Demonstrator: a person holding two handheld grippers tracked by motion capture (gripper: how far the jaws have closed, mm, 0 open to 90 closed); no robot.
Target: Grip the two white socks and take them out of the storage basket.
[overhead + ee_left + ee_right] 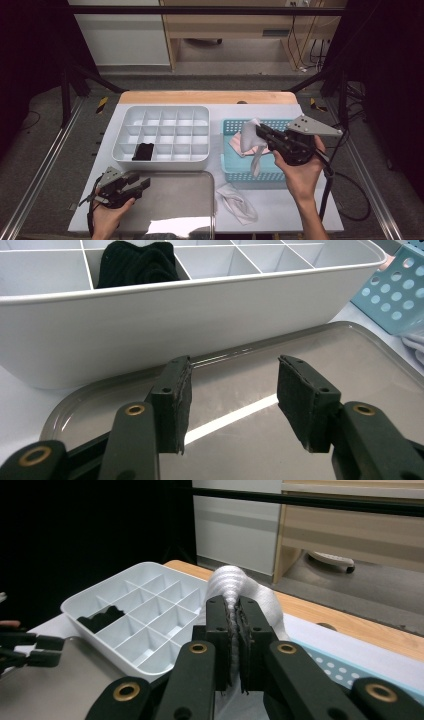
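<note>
My right gripper [260, 133] is shut on a white sock [251, 140] and holds it in the air above the light blue basket [250, 172]. In the right gripper view the sock [235, 582] bulges out beyond the closed jaws of the gripper [235, 607]. Over the metal tray [175, 200] at the front left, my left gripper [142, 184] rests open with nothing between its jaws [232, 390]. A black sock [144, 151] lies in one front compartment of the white divided box [165, 157], also seen as the black sock [135, 262] in the left gripper view.
Another white sock [237, 202] lies on the table in front of the basket. Pink cloth [236, 142] sits inside the basket. The divided box [125, 615] has several empty compartments. The tray [300, 355] lies close against the box wall [150, 335].
</note>
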